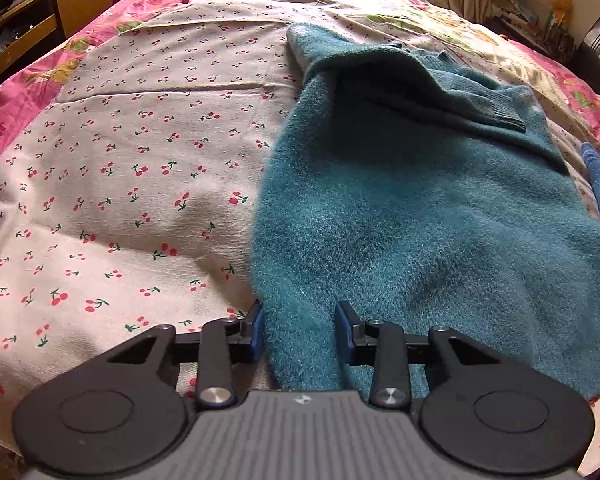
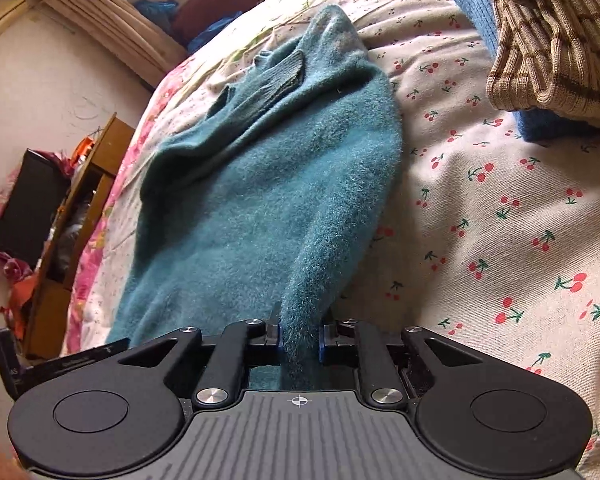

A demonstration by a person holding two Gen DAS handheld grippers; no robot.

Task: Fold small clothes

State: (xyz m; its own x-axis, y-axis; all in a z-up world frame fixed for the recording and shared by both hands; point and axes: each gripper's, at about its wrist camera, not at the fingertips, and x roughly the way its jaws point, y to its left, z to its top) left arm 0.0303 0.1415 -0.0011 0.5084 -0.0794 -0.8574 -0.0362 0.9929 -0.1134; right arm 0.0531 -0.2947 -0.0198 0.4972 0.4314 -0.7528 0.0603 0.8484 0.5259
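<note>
A fuzzy teal sweater lies lengthwise on the cherry-print bedspread, one sleeve with a ribbed cuff folded across its far part. My left gripper straddles the sweater's near left hem; its jaws stand partly apart with the fuzzy fabric between them. In the right wrist view the sweater runs away from me, and my right gripper is shut on a bunched fold of its near right hem.
A folded brown checked garment rests on a blue knit one at the right of the bed. A wooden shelf unit stands beside the bed. Pink floral bedding borders the cherry sheet.
</note>
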